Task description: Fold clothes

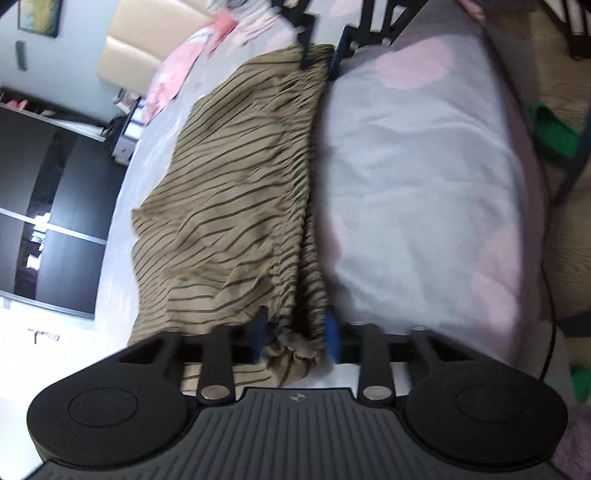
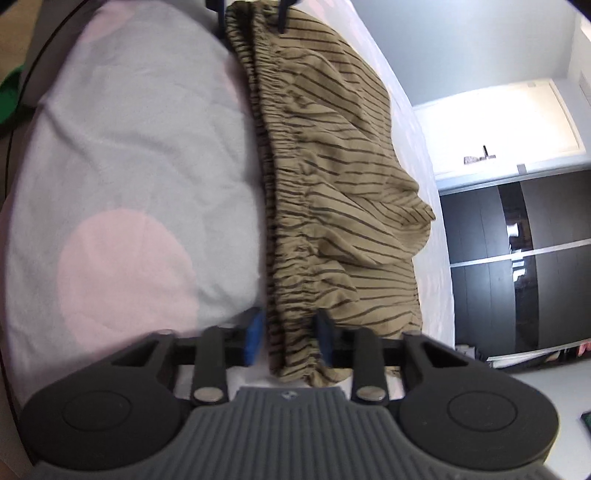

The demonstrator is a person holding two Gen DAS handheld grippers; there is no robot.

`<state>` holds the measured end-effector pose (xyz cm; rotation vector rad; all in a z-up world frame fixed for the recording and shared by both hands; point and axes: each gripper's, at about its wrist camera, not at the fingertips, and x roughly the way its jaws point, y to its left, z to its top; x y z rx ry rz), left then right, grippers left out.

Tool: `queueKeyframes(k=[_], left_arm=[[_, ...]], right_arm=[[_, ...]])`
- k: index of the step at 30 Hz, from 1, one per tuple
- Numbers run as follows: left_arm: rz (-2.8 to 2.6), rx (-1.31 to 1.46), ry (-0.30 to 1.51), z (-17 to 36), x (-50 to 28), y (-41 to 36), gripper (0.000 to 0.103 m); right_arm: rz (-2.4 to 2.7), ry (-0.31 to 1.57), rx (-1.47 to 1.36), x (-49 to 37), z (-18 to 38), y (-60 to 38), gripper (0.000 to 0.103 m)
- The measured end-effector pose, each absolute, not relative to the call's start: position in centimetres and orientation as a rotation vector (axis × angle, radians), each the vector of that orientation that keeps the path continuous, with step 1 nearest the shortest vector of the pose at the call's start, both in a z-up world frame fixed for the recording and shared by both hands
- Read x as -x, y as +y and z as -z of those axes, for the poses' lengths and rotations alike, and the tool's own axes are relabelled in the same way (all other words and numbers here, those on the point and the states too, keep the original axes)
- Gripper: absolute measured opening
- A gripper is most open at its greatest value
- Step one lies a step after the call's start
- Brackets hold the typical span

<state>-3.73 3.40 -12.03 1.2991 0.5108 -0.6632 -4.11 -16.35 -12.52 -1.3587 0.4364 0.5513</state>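
An olive garment with thin dark stripes [image 1: 236,192] lies stretched across the bed, its gathered elastic waistband running between my two grippers. My left gripper [image 1: 297,332] is shut on one end of the waistband. My right gripper [image 2: 290,334] is shut on the other end. The garment also shows in the right wrist view [image 2: 332,177]. In the left wrist view the right gripper [image 1: 319,55] shows at the far end of the band. In the right wrist view the left gripper [image 2: 251,14] shows at the top, partly cut off.
The bed has a grey cover with large pink dots [image 1: 417,177]. Pink clothes [image 1: 173,74] lie near the beige headboard [image 1: 129,51]. A dark wardrobe [image 1: 48,206] stands beyond the bed. Something green [image 1: 554,129] lies on the floor beside the bed.
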Motion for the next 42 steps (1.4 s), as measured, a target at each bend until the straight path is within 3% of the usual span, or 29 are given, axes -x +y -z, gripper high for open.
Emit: queueKeyframes(k=[6,14,19,22,25,39,42], left_arm=[[0.672,-1.171,0.558,9.3,3.7,3.2,0.008],[0.788,-1.106,0.616,5.6,6.5,1.7,0.007],[0.767,-1.159,0.659,6.0,7.1,2.0,0.007],[0.712,-1.127,0.696,6.8,5.7,2.3,0.007],[0.700,-1.112,0.695,6.9,5.5,2.2,0.008],[0.619,-0.789,0.754,4.2,1.4,4.4,0.008],[0.606,-0.778,0.754,4.1,1.2,4.6,0.008]], right_arm=[[-0.540,0.518,1.271,3.0,10.3,-16.8,0.010],[-0.578,0.688,1.211,3.3,6.2,-18.8,0.000],[-0.588,0.773,1.143,4.2,5.5,-20.8,0.000],[-0.579,0.745,1.072,4.1,5.5,-21.2,0.006],[-0.596,0.670,1.036,4.3,5.7,-21.0,0.045],[-0.624,0.368,1.603,5.1,14.4,-17.2,0.038],[-0.559,0.363,1.630,4.2,15.0,-17.0,0.029]])
